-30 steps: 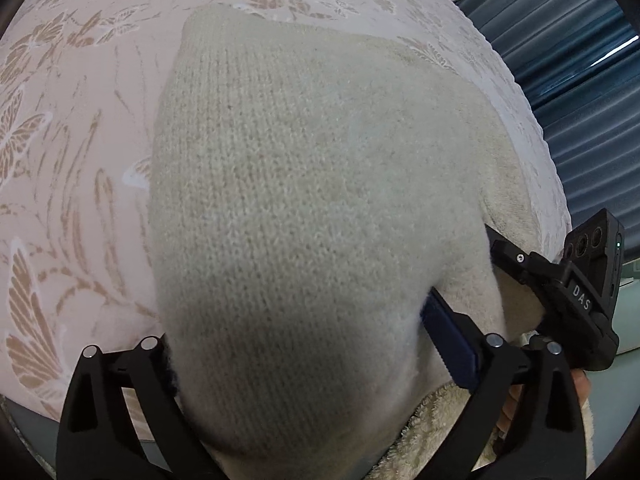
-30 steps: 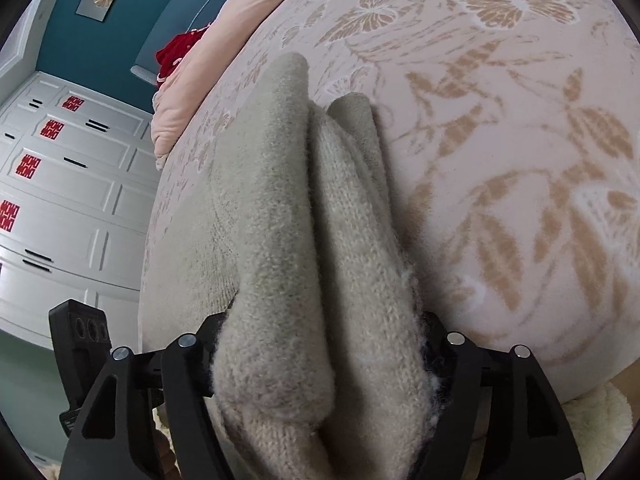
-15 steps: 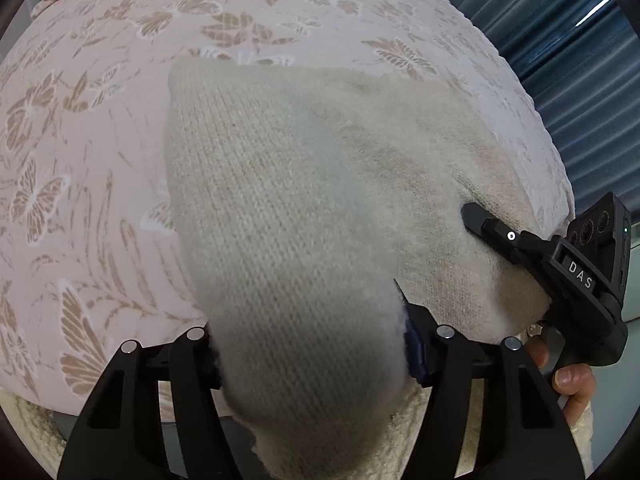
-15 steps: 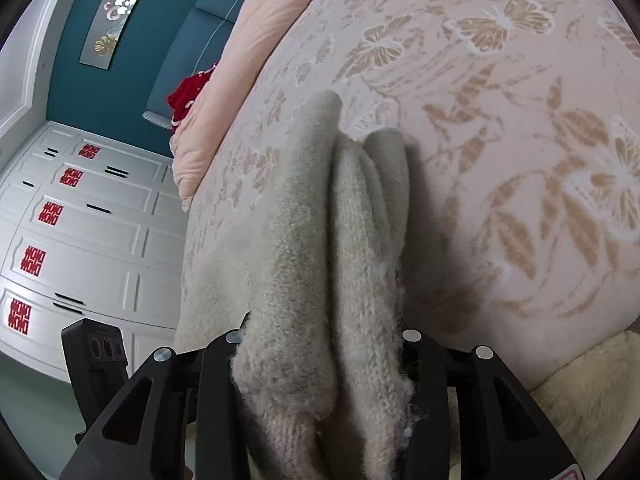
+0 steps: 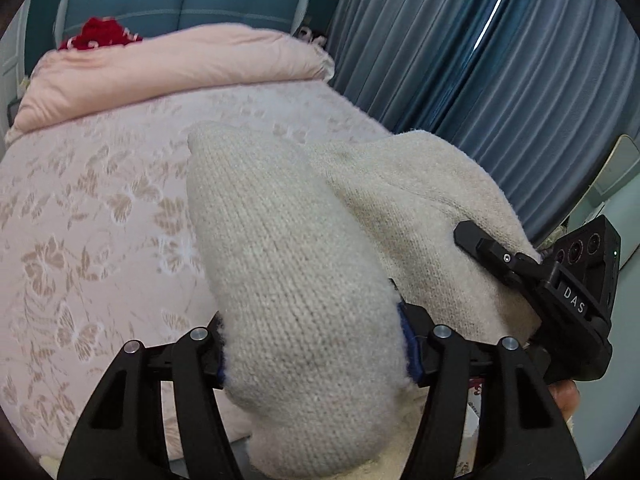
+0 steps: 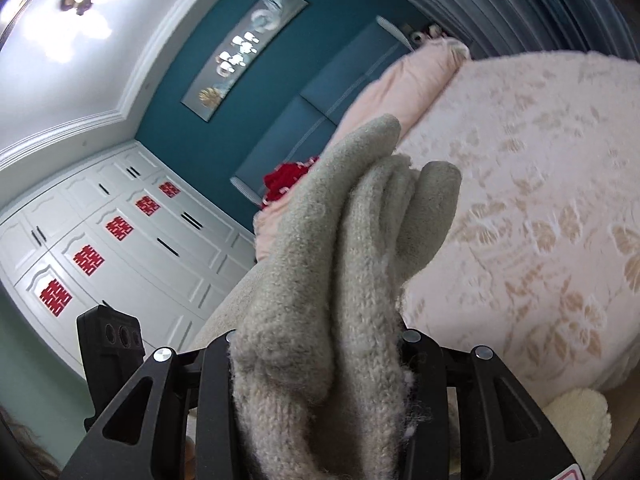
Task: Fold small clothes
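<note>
A cream knitted garment [image 5: 304, 272] hangs bunched between both grippers, lifted off the pink flowered bedspread [image 5: 92, 208]. My left gripper [image 5: 316, 344] is shut on one thick fold of it. The right gripper's body shows at the right of the left wrist view [image 5: 568, 296], pressed against the knit. In the right wrist view my right gripper [image 6: 320, 364] is shut on several stacked folds of the same garment [image 6: 340, 240], which stand up in front of the lens. The fingertips of both grippers are hidden by the wool.
The bed fills the lower part of both views, with a pink duvet [image 5: 168, 68] and a red cloth [image 5: 100, 34] at its head. Blue curtains [image 5: 500, 60] hang to the right. White wardrobe doors [image 6: 104, 240] stand to the left. A fluffy cream rug [image 6: 580, 420] lies below the bed edge.
Both grippers have risen and tilted upward with the garment, lifting it off the bedspread. The headboard, curtains and ceiling have come into view. Both grips stay shut.
</note>
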The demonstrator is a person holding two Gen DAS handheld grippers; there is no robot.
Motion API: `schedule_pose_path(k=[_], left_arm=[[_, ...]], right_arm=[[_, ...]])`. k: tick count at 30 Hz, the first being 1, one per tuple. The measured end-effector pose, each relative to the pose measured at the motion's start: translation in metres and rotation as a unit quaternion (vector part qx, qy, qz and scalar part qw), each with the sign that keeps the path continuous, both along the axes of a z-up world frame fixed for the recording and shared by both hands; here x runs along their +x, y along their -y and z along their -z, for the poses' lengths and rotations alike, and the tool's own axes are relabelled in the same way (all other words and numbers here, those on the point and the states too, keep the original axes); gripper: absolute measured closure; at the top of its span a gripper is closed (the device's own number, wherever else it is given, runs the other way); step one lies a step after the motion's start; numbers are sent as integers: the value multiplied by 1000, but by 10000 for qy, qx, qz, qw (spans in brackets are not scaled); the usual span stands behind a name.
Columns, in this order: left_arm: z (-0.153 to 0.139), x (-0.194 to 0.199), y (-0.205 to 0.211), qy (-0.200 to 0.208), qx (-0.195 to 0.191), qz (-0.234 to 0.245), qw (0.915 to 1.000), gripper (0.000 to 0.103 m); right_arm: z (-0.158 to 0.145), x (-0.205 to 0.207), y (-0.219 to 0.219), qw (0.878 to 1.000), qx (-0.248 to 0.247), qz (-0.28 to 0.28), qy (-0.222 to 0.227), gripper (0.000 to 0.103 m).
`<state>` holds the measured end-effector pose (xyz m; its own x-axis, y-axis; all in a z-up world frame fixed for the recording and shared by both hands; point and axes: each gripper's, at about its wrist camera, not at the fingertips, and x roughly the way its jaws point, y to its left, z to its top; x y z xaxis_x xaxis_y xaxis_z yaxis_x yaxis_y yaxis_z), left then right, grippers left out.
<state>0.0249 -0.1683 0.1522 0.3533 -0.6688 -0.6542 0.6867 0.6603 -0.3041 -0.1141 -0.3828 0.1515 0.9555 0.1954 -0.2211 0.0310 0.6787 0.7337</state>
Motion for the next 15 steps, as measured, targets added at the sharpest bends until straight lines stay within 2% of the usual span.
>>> schedule_pose_path(k=[3, 6, 10, 15], left_arm=[[-53, -10, -16, 599, -375, 23, 9975, 43], [-98, -18, -40, 1156, -718, -36, 9907, 43], [-148, -26, -82, 1889, -1122, -186, 9754, 42], [-190, -32, -139, 2558, -1406, -446, 9554, 42]], right_arm=[[-48, -5, -15, 9973, -395, -14, 615, 67], [-92, -3, -38, 9905, -749, -98, 1152, 67], [-136, 3, -71, 9780, -1067, -321, 1764, 67], [-174, 18, -112, 9627, -1266, -708, 2283, 67]])
